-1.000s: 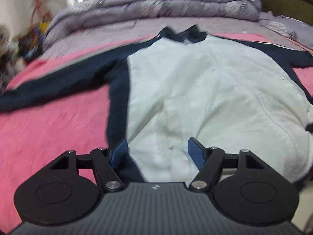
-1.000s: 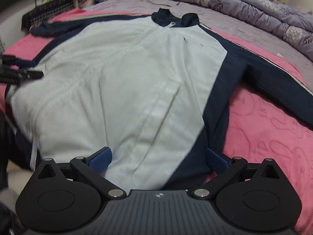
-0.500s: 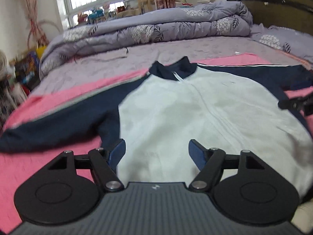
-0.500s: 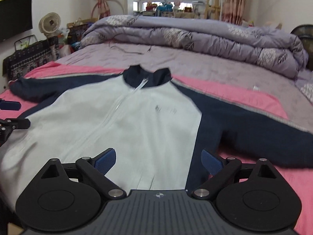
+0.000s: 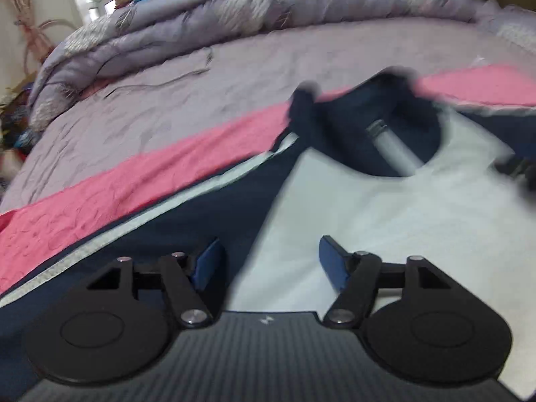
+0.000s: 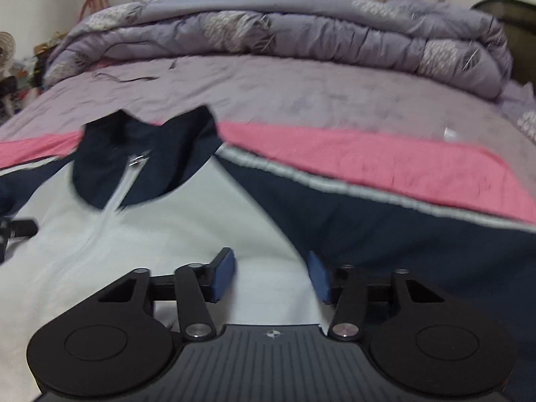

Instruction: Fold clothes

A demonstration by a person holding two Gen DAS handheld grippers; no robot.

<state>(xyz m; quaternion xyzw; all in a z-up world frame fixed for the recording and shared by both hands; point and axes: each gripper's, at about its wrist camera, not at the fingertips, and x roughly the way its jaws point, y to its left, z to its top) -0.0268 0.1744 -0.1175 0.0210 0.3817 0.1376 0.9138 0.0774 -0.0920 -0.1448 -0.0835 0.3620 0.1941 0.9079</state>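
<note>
Nearest, the left gripper (image 5: 268,261) and right gripper (image 6: 269,274) are held above the jacket (image 6: 174,234), jaws apart, the left's just widened, the right's just narrowed, nothing clamped. The jacket is spread on the pink sheet (image 6: 385,164); a folded quilt (image 6: 301,37) is piled at the bed's far edge.

The jacket (image 6: 187,234) has a pale, near-white body, a navy collar (image 6: 140,154) and navy sleeves (image 6: 385,221) edged with a light grey stripe; the cover (image 6: 385,164) beneath it is pink with a faint embossed pattern; the far sheet (image 6: 301,93) is plain lilac; the rolled quilt (image 6: 284,30) is lilac with pale leaf prints; both grippers, left (image 5: 269,264) and right (image 6: 269,274), are black with blue pads (image 6: 222,273).
</note>
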